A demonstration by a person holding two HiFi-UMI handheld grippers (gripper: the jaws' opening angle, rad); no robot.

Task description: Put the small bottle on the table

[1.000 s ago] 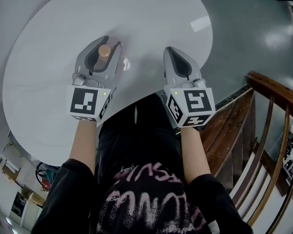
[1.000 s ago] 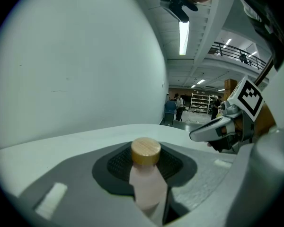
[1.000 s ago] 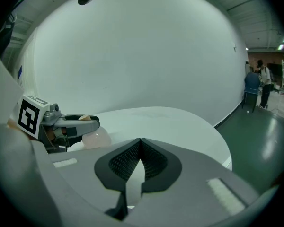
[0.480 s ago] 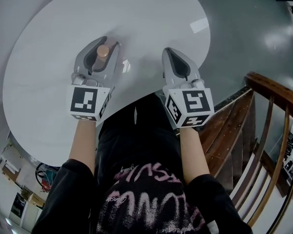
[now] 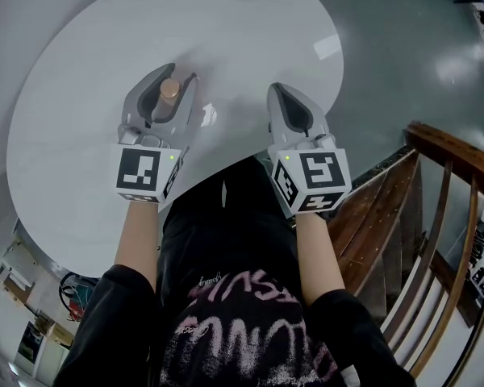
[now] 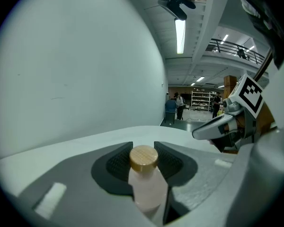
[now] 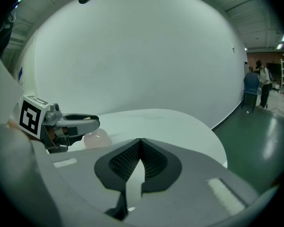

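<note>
Small bottle (image 6: 146, 187): pale pink body with a round tan cap, upright between the left jaws, low in the middle of the left gripper view. In the head view only the cap (image 5: 170, 89) shows, left of centre.
Left gripper (image 5: 174, 74): clenched on the small bottle, with a dark ribbed pad against each side of its neck.
Bottle and table: the bottle hangs over the near part of the white round table (image 5: 226, 31). In the right gripper view its rounded lower end (image 7: 96, 138) shows under the left jaws, low over the white top. Whether it touches the top cannot be told.
Right gripper (image 7: 140, 143): jaws closed tip to tip, nothing between them. It hangs over the table's near edge, right of centre in the head view, well apart from the bottle.
Marker cubes: one on each gripper, the left (image 5: 145, 172) and the right (image 5: 313, 177), both near the middle of the head view.
Surroundings: a wooden railing (image 5: 448, 164) runs down the right edge of the head view, above a glossy dark green floor (image 5: 419, 47).
</note>
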